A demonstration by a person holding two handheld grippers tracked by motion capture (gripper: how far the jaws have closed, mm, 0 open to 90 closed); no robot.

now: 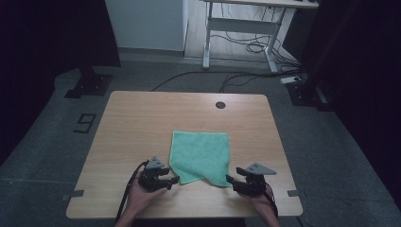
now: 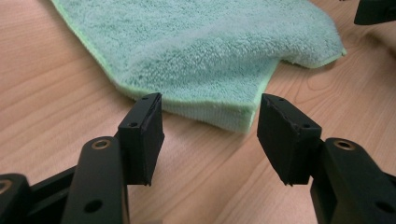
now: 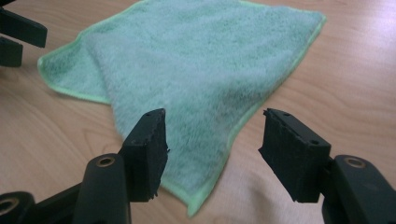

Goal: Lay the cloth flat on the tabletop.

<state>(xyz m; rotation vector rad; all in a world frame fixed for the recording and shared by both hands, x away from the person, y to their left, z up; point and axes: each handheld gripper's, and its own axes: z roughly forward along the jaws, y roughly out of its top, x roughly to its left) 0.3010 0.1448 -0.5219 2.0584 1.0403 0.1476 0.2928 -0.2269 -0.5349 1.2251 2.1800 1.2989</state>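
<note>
A green towel (image 1: pixel 200 156) lies flat on the wooden table (image 1: pixel 132 127), a little rumpled along its near edge. My left gripper (image 1: pixel 174 180) is open at the towel's near left corner, which is a folded double layer (image 2: pixel 210 100) just ahead of the jaws. My right gripper (image 1: pixel 230 179) is open at the near right corner; in the right gripper view (image 3: pixel 212 140) the corner of the towel (image 3: pixel 201 84) lies between and under its jaws. Neither gripper holds anything.
The table has a round cable hole (image 1: pixel 220 105) near its far edge. On the floor beyond stand a white desk frame (image 1: pixel 239 35) with loose cables (image 1: pixel 250 47) and dark stand bases (image 1: pixel 89 85) at the left and right.
</note>
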